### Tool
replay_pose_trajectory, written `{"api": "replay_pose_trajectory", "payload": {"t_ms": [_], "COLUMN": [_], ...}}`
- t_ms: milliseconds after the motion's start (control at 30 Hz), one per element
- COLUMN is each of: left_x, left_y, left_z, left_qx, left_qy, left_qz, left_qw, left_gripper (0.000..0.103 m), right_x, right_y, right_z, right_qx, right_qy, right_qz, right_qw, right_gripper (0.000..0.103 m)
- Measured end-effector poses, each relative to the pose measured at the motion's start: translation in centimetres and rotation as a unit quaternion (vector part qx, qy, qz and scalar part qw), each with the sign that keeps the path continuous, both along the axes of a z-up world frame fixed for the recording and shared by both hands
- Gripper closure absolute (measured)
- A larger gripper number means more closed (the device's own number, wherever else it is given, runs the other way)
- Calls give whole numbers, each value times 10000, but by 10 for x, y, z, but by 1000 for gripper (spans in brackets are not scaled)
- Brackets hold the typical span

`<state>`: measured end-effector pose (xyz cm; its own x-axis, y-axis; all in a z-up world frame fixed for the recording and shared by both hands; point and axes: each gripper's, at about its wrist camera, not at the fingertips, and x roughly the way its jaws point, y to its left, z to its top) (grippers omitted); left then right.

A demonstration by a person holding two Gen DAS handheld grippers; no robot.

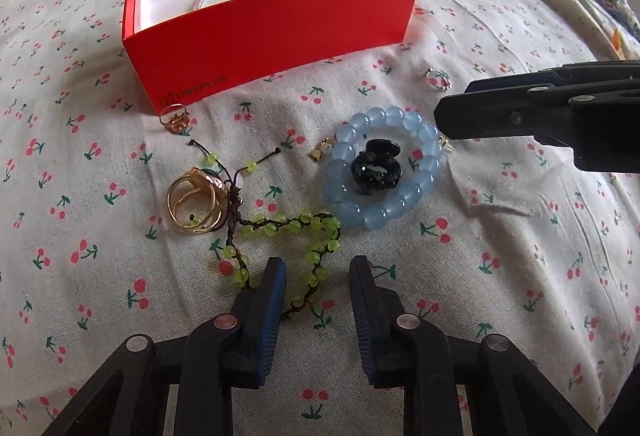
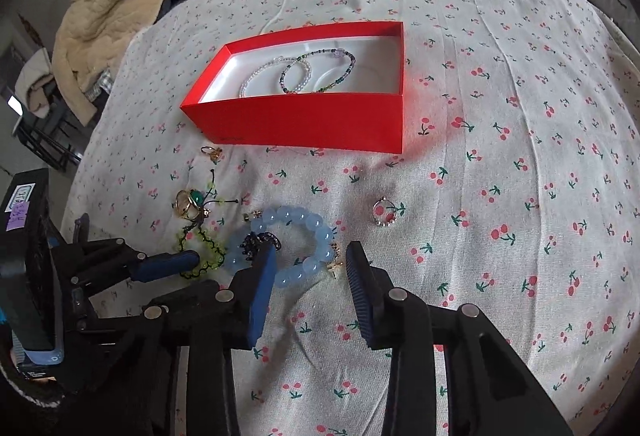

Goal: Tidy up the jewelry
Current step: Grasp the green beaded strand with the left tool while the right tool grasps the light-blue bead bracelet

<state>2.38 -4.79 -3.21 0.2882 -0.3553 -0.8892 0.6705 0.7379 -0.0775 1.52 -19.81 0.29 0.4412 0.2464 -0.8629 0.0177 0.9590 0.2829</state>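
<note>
Black tool (image 1: pixel 318 276) arms, blue ribbed pads, silver rivets.

bare cloth (image 2: pixel 500 236) right of blue bracelet (image 2: pixel 304 236); red box (image 2: pixel 304 120) behind.

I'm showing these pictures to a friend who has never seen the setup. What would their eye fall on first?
Most likely the bright red box in the middle of the cherry-print cloth, with thin beaded bracelets lying on its white lining. Next, the chunky blue bead bracelet in front of the box, ringed around a small black hair clip. Left of it a green bead bracelet and gold rings lie tangled.
</note>
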Motion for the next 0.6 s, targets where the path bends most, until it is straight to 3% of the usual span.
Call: {"api": "replay_pose_trajectory", "payload": {"t_ms": [100,233,600], "left_x": [0,2,8], "left_y": [2,6,27], "left_z": [-1,-1,13], "left_qx": [90,224,63], "left_qy": [-49,-124,-135], "left_qz": [52,179,564], "left_qw": [9999,9995,9983], "left_gripper": [81,97,100], "right_x": [5,14,35], "right_y": [1,-1,12], "right_z": [-2,-7,-31], "right_qx": [49,-2,-482], "right_qy": [33,97,346], "right_qz": [-28,-90,236], "right_qw": [10000,9999,9980], "right_gripper": [66,67,82]}}
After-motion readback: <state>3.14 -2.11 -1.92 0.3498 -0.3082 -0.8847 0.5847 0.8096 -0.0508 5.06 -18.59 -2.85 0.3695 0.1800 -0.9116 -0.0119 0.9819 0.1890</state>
